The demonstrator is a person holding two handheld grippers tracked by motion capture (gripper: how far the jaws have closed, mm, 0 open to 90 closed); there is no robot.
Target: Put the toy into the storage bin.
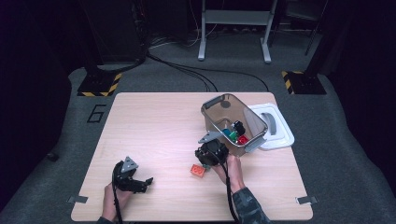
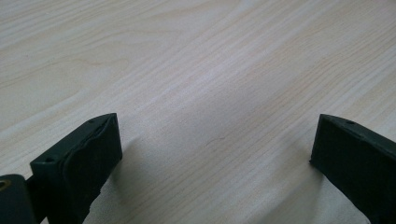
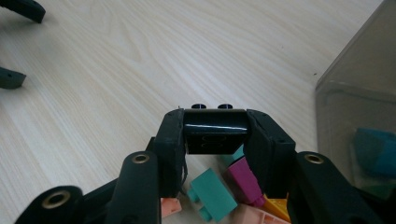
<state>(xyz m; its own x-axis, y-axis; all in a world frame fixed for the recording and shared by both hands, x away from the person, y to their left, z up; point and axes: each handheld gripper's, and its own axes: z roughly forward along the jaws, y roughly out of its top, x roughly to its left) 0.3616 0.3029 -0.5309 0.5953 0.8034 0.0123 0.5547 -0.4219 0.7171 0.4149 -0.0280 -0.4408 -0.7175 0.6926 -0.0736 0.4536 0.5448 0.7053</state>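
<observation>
A glossy black toy brick (image 3: 215,132) sits clamped between the pads of the right gripper (image 3: 215,135), one pad on each of its short ends, so its long axis runs straight across from jaw to jaw. It is a small studded building block: two round studs stand up along its far top edge, and the face turned toward the camera shows two faint oval hollows. It is lifted clear of the wooden table (image 1: 154,126), above a small cluster of loose bricks lying just under the jaws: a teal brick (image 3: 212,193), a magenta brick (image 3: 243,179), a yellow-orange brick (image 3: 275,207) and pale pink pieces (image 3: 254,215). In the high view the right gripper (image 1: 212,152) is near the middle of the table, just short of the near wall of a clear plastic tub (image 1: 233,122), and a red brick (image 1: 198,171) lies on the wood just beside it. The tub stands open and holds a few bricks, teal, red and a dark one among them. Its white lid (image 1: 275,126) lies flat on the table against the tub's far right side. The left gripper (image 1: 140,183) rests low at the near left, well apart from the tub, its jaws spread wide over bare wood with nothing between them.
</observation>
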